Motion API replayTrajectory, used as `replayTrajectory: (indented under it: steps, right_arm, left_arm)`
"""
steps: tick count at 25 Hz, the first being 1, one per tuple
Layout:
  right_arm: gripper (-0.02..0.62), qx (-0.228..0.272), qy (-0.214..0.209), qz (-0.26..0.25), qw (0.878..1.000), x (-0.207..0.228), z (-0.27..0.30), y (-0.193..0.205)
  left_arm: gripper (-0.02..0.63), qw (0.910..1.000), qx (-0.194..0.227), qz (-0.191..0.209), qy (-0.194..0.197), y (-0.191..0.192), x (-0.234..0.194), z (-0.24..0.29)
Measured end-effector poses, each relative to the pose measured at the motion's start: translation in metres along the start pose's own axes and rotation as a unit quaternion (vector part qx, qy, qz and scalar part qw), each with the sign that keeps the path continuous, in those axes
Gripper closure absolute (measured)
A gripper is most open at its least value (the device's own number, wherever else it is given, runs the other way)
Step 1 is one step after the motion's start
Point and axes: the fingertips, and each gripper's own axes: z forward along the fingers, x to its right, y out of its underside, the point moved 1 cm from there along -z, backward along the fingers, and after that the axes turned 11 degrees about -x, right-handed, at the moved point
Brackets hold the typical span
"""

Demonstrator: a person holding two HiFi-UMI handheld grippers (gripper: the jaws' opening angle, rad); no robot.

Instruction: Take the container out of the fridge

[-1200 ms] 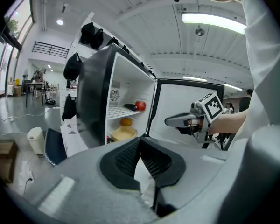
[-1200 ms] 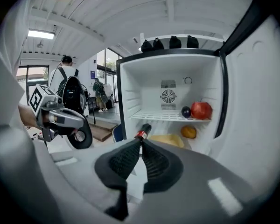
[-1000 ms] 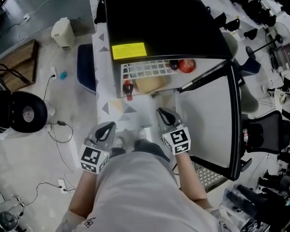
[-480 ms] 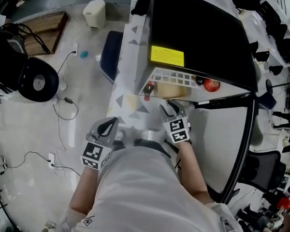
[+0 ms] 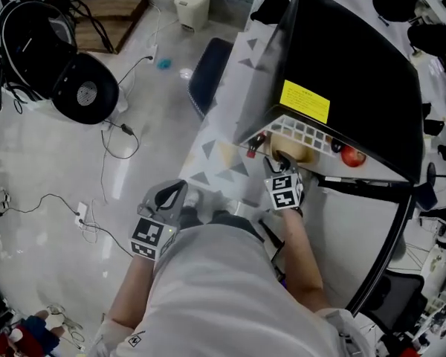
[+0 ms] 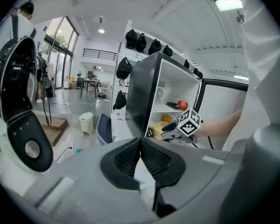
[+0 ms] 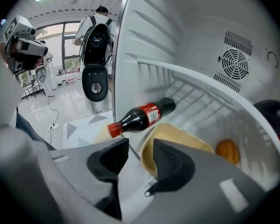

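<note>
Hovering at the fridge [image 5: 357, 73] mouth, the right gripper [image 7: 140, 147] spreads its jaws before the tan container [image 7: 177, 141]. Its view shows the whole bottle [image 7: 140, 116] alongside, but the head view shows little. Outside the fridge, the left gripper's [image 6: 140, 143] jaws are pressed together, empty.

In the head view the black top of the fridge [image 5: 349, 58] hides nearly all of its inside; only a front strip of the container [image 5: 301, 155] shows under that top, and the right gripper [image 5: 276, 165] covers part of the strip; the yellow label [image 5: 305, 100] on the fridge top bears print too small to read. In the right gripper view the container's near rim lies behind one jaw; the orange thing [image 7: 227, 150] deeper in the fridge is half hidden by the gripper's body; dark and red shapes [image 7: 272, 112] at the fridge's far side are cut off by the picture's edge; the bottle [image 7: 142, 117] has a blurred label.
</note>
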Motion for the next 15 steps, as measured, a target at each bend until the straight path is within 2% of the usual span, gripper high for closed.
replayTrajectory:
  steps: [10, 15]
  right_arm:
    - [0.444, -0.036, -0.016, -0.016, 0.999, 0.000, 0.030, 0.013]
    - [0.531, -0.041, -0.002, -0.030, 0.999, 0.002, 0.029, 0.017]
  left_arm:
    - [0.597, 0.9992, -0.014, -0.024, -0.030, 0.018, 0.005, -0.010]
    - [0.597, 0.9983, -0.016, -0.033, -0.045, 0.022, 0.007, -0.016]
